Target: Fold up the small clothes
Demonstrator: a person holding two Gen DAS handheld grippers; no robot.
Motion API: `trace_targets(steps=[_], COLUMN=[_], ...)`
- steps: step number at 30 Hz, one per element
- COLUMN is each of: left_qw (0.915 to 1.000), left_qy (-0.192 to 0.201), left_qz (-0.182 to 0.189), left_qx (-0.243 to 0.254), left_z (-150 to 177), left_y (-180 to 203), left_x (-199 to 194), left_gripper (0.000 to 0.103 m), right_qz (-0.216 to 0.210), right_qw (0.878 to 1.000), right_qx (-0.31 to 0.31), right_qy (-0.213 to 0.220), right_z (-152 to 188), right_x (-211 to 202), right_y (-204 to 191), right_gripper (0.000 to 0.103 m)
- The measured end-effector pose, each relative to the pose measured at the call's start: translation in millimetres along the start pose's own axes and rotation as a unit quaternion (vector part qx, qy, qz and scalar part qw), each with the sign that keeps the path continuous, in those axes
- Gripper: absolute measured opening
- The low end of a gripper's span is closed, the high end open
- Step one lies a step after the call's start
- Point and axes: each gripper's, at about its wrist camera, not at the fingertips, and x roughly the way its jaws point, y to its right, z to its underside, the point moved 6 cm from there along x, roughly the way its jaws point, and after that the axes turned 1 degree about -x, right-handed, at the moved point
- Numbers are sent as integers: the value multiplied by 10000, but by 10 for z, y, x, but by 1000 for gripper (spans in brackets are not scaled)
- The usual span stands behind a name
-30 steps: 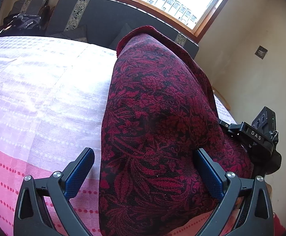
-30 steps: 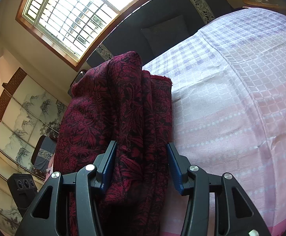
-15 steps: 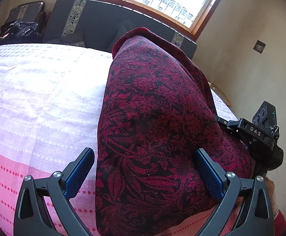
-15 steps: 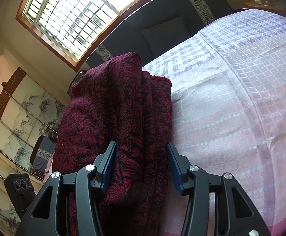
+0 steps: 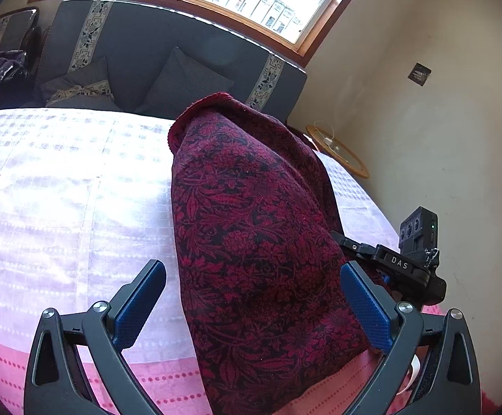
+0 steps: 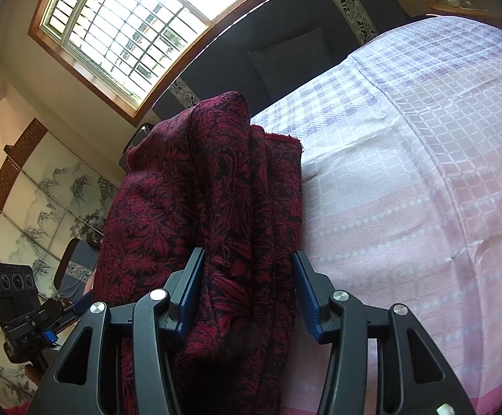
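Observation:
A dark red floral cloth (image 5: 261,242), folded into several layers, lies on the pink and lilac checked bed cover (image 5: 61,190). My left gripper (image 5: 251,302) is open, its blue pads wide apart, with the cloth's near end between them and touching the right pad. In the right wrist view the same cloth (image 6: 209,200) shows bunched in thick folds. My right gripper (image 6: 247,294) has its blue pads against both sides of the cloth, gripping it. The right gripper's body (image 5: 410,263) shows at the right of the left wrist view.
A dark sofa with cushions (image 5: 168,69) stands beyond the bed under a window. A round wooden side table (image 5: 337,152) is at the far right corner by the wall. The bed cover (image 6: 406,173) stretches right of the cloth.
The left wrist camera has risen and pulled back, so the cloth looks smaller and sits further right between the pads. The right gripper's hold looks unchanged.

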Motion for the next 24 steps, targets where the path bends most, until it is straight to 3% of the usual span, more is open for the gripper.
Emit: trace_targets(steps=[4,8,14,19,24], left_qw=[9975,9877,9788,9800,9818], left_qy=[-503,-983,-1329,-1353,-1262], left_qz=[358,935,1403,1368,1290], left_qx=[-330,-774,-678,-512,-592], left_z=[-141,-159,-157,-143,-107], left_y=[-241,-453,-458,-346,-371], left_x=[249,486,698,887,862], left_gripper=[100,100,100,100,83], right_qz=[1,-3,-17,-32,-79], right_qw=[10000,10000,10000,10000,9999], right_qx=[-1,-4,5,28,64], right_qy=[6,12,11,3,-29], right_z=[-13,-6,3,8,17], right_x=[-5,-15,-17,-22,-18], right_y=[-21,-18,-6,-2,0], right_gripper=[46,46,46,46,46])
